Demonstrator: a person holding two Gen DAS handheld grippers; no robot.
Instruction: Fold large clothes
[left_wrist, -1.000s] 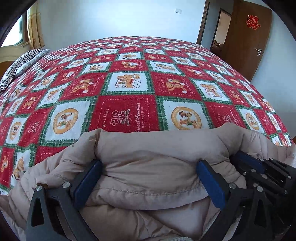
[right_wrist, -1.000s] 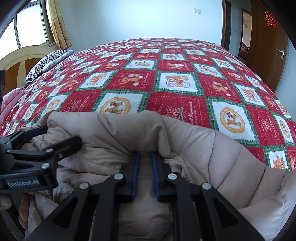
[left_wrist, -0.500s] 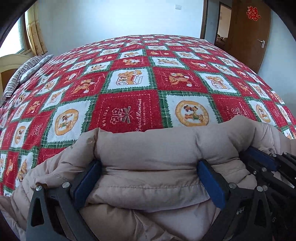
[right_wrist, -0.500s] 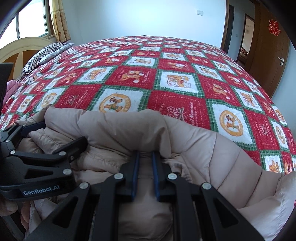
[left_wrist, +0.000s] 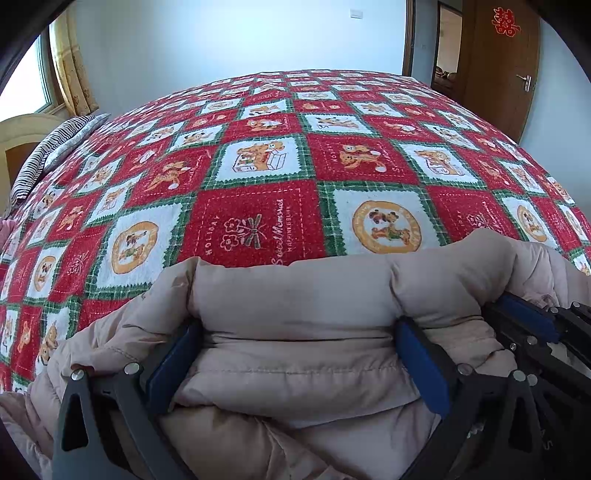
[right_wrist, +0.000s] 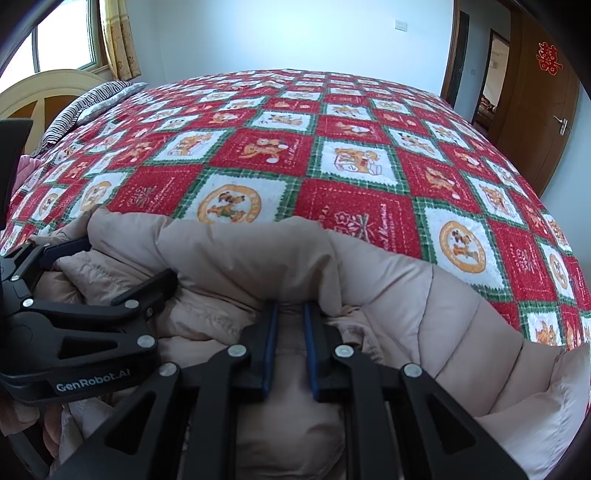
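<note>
The puffy beige coat (left_wrist: 295, 332) lies bunched at the near edge of the bed (left_wrist: 258, 166), with the whole checked bedspread stretching away bare beyond it toward the far edge and the door.

The left hand-held gripper (left_wrist: 295, 354) has its jaws set wide, a thick roll of the coat filling the gap between its blue pads (left_wrist: 421, 369). Whether they truly squeeze it I cannot tell.

The right hand-held gripper (right_wrist: 290, 347) sits just beside it, jaws nearly together and pinching a thin fold of the coat.

Both hold the same long padded edge, which runs crosswise along the near side. I'd judge the next move carries that edge forward over the bed, both hands equally placed.
</note>
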